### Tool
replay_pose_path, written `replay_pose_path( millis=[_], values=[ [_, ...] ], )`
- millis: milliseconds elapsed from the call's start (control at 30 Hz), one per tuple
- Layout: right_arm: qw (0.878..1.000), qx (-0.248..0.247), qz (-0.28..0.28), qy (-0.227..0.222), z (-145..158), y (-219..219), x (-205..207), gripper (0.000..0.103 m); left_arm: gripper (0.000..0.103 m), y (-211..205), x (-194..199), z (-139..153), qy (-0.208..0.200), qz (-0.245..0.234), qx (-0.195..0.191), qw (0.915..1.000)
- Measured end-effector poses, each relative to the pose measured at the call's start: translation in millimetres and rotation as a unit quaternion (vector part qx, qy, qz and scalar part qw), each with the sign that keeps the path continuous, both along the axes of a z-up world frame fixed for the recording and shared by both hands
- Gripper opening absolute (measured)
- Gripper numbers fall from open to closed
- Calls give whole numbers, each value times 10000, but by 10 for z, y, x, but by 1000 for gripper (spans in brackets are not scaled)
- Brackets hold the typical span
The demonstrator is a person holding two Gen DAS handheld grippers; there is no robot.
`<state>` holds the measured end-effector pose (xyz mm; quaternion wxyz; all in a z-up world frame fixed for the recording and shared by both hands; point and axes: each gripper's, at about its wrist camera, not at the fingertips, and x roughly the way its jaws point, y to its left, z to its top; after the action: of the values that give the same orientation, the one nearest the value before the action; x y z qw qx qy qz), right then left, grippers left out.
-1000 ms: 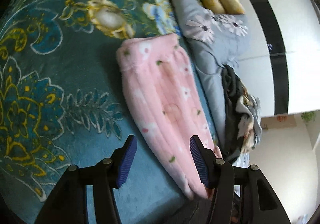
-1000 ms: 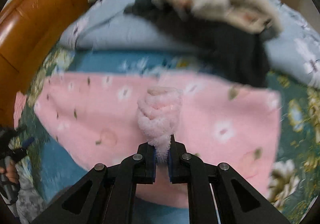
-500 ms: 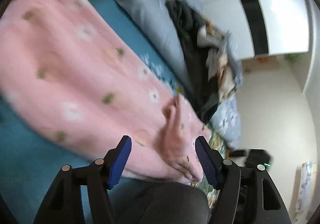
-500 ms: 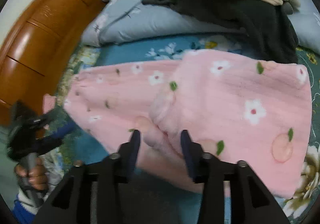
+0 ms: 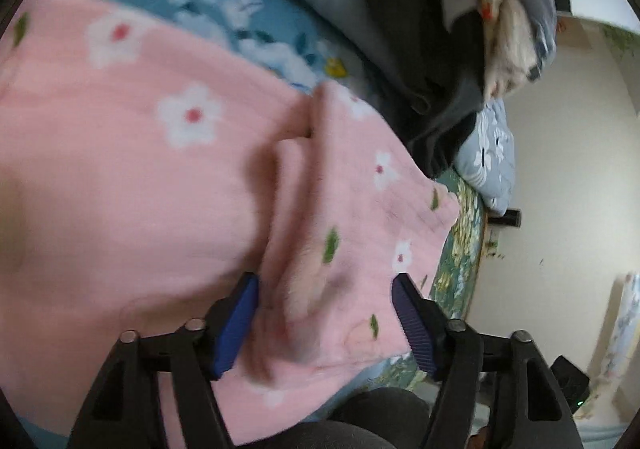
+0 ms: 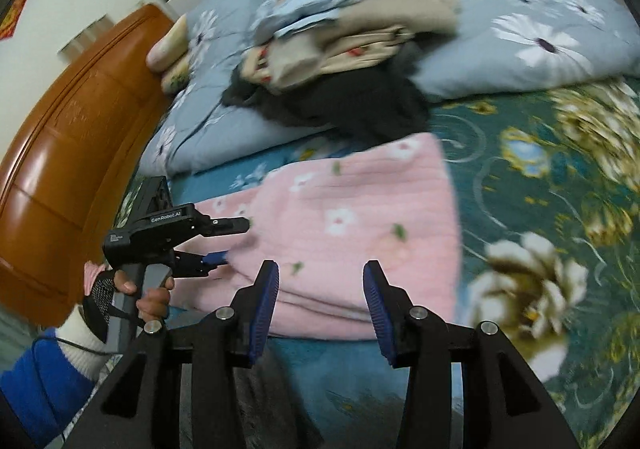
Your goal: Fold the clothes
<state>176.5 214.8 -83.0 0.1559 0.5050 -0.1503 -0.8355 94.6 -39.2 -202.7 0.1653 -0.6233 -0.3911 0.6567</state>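
Observation:
A pink fleece garment with white flowers point(image 6: 352, 233) lies folded over on the teal floral bedspread point(image 6: 560, 209). In the left wrist view it point(image 5: 160, 169) fills most of the frame, with a raised fold in its middle. My left gripper point(image 5: 324, 321) is open, its blue pads on either side of that fold, close over the fabric. It also shows in the right wrist view point(image 6: 228, 245), at the garment's left edge. My right gripper point(image 6: 320, 309) is open and empty, just in front of the garment's near edge.
A pile of dark and beige clothes point(image 6: 340, 61) lies on a grey-blue flowered quilt point(image 6: 540, 33) behind the garment. A wooden headboard point(image 6: 72, 153) stands at the left. The bed's edge, a wall and floor show in the left wrist view point(image 5: 560, 209).
My right gripper has let go of the pink fabric, opened and drawn back. The garment now lies folded over. My left gripper has moved in close over the fold, staying open.

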Motion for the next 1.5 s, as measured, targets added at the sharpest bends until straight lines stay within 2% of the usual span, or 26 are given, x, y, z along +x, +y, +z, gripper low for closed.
replay_pose_path(
  millis=[33, 67, 167, 267, 333, 433, 500, 567, 667, 833, 867, 967, 1033, 1133, 1200, 1233, 1300, 1367, 1433, 1500],
  values=[
    [10000, 8, -64, -14, -1, 47, 8, 45, 17, 60, -22, 33, 69, -115, -153, 9998],
    [9999, 16, -121, -26, -2, 87, 11, 45, 14, 121, -41, 85, 126, -239, -346, 9990],
    [9998, 20, -218, -10, 32, 165, 15, 45, 13, 194, -45, 481, 882, -463, -528, 9936],
    [9994, -51, -316, 134, 95, 219, 26, 45, 13, 130, 126, 1072, 1860, -617, -449, 9796],
    [9992, -116, -334, 192, 117, 230, 28, 45, 13, 23, 263, 1221, 2083, -587, -763, 9733],
    [9995, -66, -282, 85, 33, 173, 8, 45, 13, -164, 293, 687, 1377, -528, -1251, 9811],
    [9996, -28, -282, -45, -50, 124, -27, 45, 13, -251, 297, 227, 721, -401, -1317, 9878],
    [9995, 29, -249, -175, -128, 47, -59, 45, 13, -319, 368, -7, 464, -235, -1428, 9884],
    [9995, 197, -121, -233, -155, -62, -83, 45, 13, -369, 450, 34, 584, 10, -1277, 9901],
    [9990, 258, -137, -327, -159, -141, -153, 45, 13, -461, 493, 235, 947, 136, -1351, 9862],
    [9991, 213, -163, -342, -162, -157, -169, 45, 14, -551, 566, 270, 1027, 263, -1331, 9854],
    [9990, 231, -174, -350, -146, -235, -203, 45, 28, -818, 787, 374, 1265, 643, -1269, 9817],
    [9991, 282, -113, -306, -98, -284, -218, 45, 56, -997, 934, 443, 1422, 895, -1226, 9781],
    [9989, 378, -131, -231, -9, -304, -256, 45, 60, -1265, 1154, 547, 1655, 1272, -1160, 9711],
    [9991, 317, -209, -164, 50, -290, -270, 45, 65, -1793, 1525, 618, 1736, 2216, -1492, 9479],
    [9992, 296, -245, -125, 79, -284, -271, 45, 65, -2002, 1710, 609, 1654, 2656, -1789, 9328],
    [9990, 339, -274, -63, 121, -295, -259, 45, 67, -2418, 2080, 587, 1467, 3514, -2377, 8936],
    [9987, 434, -270, -58, 129, -326, -241, 45, 70, -2690, 2316, 451, 1115, 3950, -2613, 8736],
    [9984, 499, -243, -82, 115, -361, -229, 45, 70, -2899, 2436, 264, 1013, 4113, -2207, 8785],
    [9983, 516, -236, -117, 100, -402, -222, 45, 72, -2947, 2329, 159, 974, 4180, -1878, 8835]
  ],
)
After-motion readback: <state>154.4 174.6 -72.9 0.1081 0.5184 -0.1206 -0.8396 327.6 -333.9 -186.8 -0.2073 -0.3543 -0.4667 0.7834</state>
